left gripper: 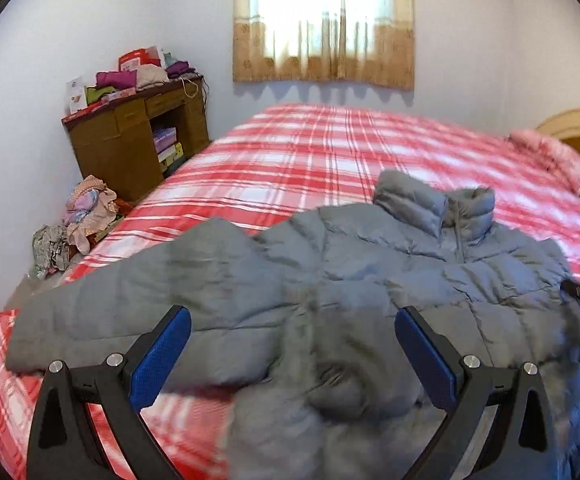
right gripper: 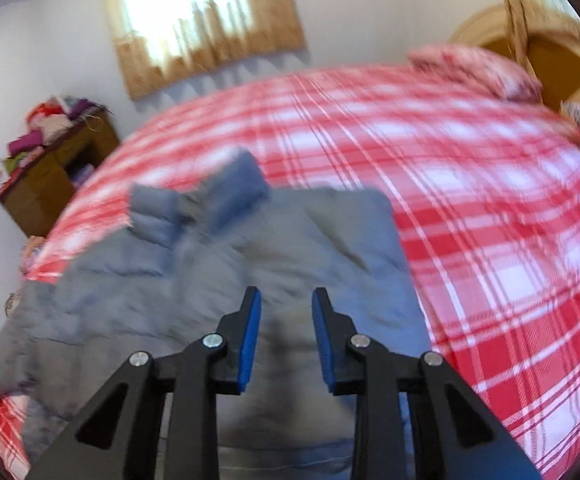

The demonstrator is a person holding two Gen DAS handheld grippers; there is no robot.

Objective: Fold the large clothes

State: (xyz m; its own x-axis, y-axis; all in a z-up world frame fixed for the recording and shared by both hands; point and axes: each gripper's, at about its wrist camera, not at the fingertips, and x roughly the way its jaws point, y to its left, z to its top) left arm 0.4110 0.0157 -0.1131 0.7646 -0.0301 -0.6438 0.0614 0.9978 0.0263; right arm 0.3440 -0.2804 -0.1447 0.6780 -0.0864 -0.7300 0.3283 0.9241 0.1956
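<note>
Left wrist view: left gripper (left gripper: pixel 292 344) is hovering, fingers spread wide, holding nothing. Grey puffer jacket (left gripper: pixel 370 280) is lying near the bed (left gripper: pixel 330 148) front edge, one sleeve (left gripper: pixel 129 300) splayed toward the left edge.

Right wrist view: right gripper (right gripper: pixel 285 340) is hovering, fingers parted, empty. Slippery padding is risking a one-layer pinch, skewing the fold.

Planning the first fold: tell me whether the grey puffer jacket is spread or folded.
Mostly spread: the grey quilted puffer jacket lies front-up on the red plaid bedspread, one sleeve out, collar up.
</note>
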